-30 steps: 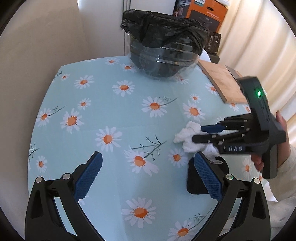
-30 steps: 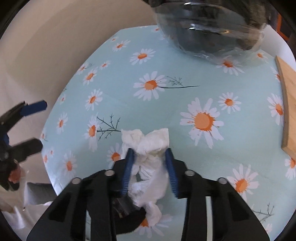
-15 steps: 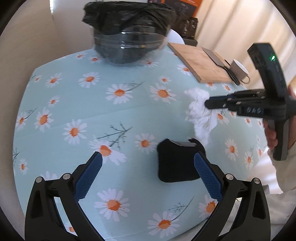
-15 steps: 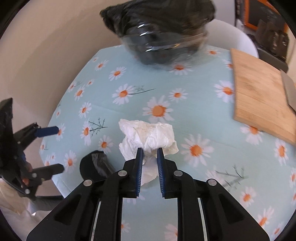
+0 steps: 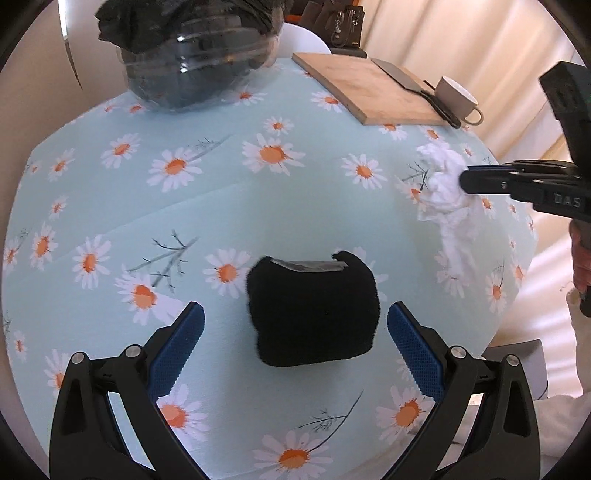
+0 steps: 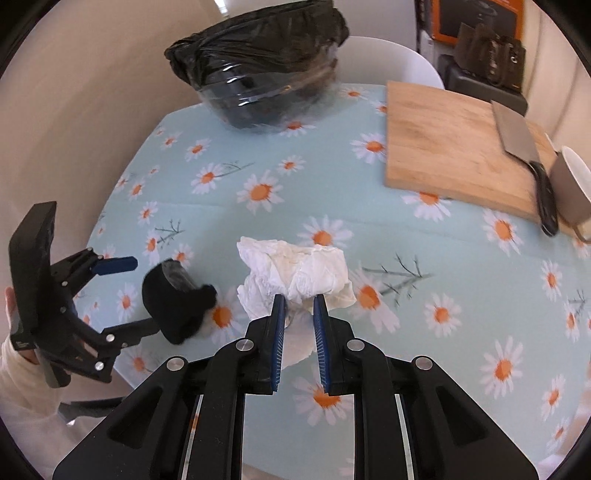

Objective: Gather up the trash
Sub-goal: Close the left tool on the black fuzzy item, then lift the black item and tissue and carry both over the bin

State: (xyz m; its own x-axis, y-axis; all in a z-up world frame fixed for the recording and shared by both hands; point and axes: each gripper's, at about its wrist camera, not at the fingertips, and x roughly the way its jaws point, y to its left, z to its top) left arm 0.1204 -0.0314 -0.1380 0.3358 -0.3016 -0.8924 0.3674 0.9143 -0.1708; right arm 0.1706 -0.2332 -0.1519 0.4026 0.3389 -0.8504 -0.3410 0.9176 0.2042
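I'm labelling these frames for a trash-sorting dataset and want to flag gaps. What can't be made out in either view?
- Inside of the bin: both views, the black bag and glare on the clear wall hide any contents.
- Far side of the black object: left wrist view, its own bulk hides it.
- Tissue under the right hand-held gripper: fingers cover the pinched part.
- Mug: cut off by the right wrist view's edge.

Bright, soft daylight fills both views, glowing through the curtains (image 5: 461, 44) beyond the surface's far right corner. Fisheye bending curves every edge inside a dark rim, and the lined bin (image 6: 266, 77) carries glare streaks.
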